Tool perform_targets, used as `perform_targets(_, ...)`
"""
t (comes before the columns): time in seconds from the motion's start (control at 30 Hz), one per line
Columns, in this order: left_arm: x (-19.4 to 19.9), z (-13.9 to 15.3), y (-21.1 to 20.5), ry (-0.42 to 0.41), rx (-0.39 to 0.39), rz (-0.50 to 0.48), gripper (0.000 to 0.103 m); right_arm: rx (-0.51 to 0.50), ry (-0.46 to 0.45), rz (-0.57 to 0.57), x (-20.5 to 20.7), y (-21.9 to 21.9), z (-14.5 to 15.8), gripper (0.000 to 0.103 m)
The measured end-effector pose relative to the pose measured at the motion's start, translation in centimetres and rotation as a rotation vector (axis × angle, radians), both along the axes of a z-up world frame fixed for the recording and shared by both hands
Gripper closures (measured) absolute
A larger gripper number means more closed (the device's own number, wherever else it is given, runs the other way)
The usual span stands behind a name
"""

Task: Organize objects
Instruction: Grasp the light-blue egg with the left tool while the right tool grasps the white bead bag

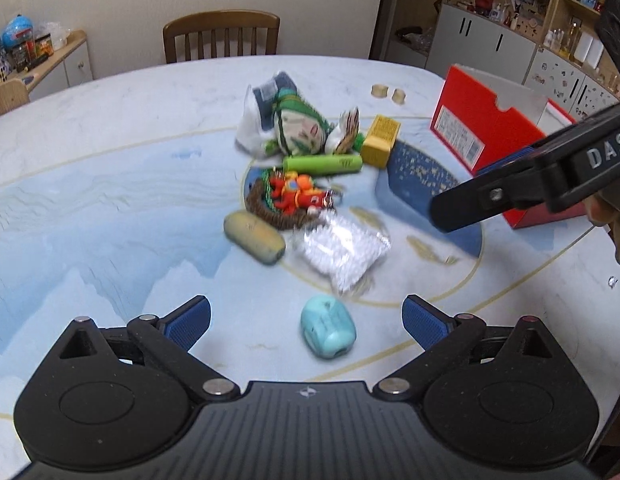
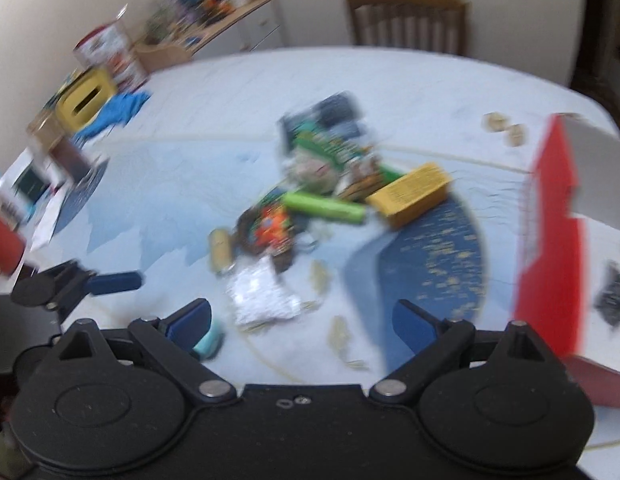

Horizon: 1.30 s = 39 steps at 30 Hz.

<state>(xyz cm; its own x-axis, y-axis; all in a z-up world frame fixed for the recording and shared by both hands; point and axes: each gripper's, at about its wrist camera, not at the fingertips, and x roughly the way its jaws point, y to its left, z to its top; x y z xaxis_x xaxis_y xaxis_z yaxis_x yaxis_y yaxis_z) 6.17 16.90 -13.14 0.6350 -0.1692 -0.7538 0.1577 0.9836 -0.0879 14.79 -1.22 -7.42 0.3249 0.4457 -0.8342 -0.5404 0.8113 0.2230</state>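
Dining table (image 1: 110, 184) is being worked: clutter pile (image 1: 302, 172) is still being left unsorted beside red box (image 1: 482, 136). Left gripper (image 1: 306, 318) and right gripper (image 2: 302, 320) are being held wide, empty; sorting seemingly barely begun.

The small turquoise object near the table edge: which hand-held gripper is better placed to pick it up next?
Probably the left hand-held gripper. Its jaws stand wide open with the turquoise object lying between its fingers, just ahead. In the right wrist view the same object sits off to the side, half hidden behind the right hand-held gripper's finger.

Wooden chair (image 1: 221, 36) behind table; wall shelves (image 1: 550, 12) right.
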Motion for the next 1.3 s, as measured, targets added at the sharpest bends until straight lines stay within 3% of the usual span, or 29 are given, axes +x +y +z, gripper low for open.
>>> perform_targets(0.47,0.1,-2.7,-1.1,-0.016,0.038,0.0,0.0,-0.09,0.029,0.089,1.2,4.9,-3.8,0.011)
perform_targets(0.77,0.2,-2.8,-1.8,-0.035,0.027,0.017,0.002,-0.133,0.017,0.12,1.6,6.8,-4.9,0.022)
perform_targets(0.93,-0.1,-2.6,-2.2,-0.04,0.044,0.0,0.012,-0.145,0.01,0.135,1.7,7.4,-5.1,0.03)
perform_targets(1.03,-0.2,-2.3,-2.2,-0.039,0.029,0.002,0.024,-0.15,0.008,0.136,1.8,7.5,-5.2,0.036)
perform_targets(1.1,-0.2,-2.1,-2.1,-0.036,0.015,-0.001,0.037,-0.15,0.012,0.137,1.8,7.5,-5.3,0.042)
perform_targets(1.3,-0.2,-1.7,-2.2,-0.011,0.013,0.01,0.056,-0.13,0.029,0.129,1.8,7.3,-5.2,0.05)
